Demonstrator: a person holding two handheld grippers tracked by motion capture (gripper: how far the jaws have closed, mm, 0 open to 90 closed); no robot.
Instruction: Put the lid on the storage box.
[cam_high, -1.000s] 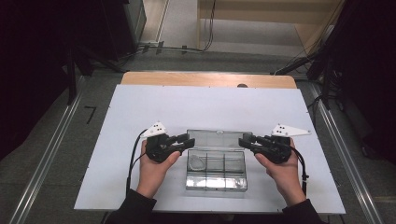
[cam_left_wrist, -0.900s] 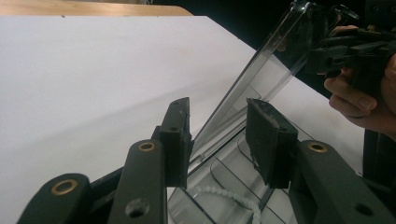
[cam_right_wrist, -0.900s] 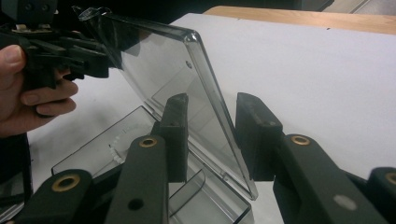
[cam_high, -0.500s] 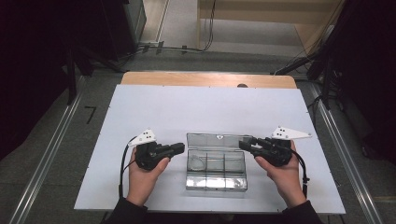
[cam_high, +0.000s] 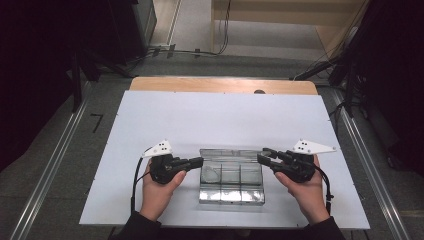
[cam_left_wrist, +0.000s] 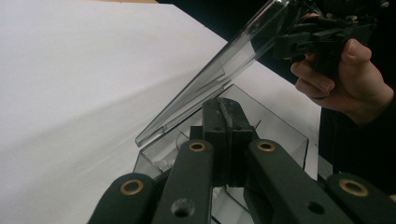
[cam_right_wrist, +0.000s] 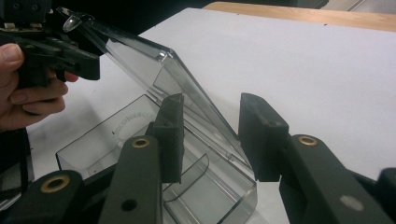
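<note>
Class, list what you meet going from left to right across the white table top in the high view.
Left claw → clear plastic compartment box → right claw, all on the white table top.

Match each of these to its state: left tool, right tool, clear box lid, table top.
Things:
1. left tool
2. right tool
3. clear box lid
4. table top

States:
A. jaws apart
B. tilted up, open
C. jaws shut together
D. white and flat

Pairs: 1-C, 2-A, 3-B, 4-D

The right tool's jaws have just been opening, with the lid's edge between them.
</note>
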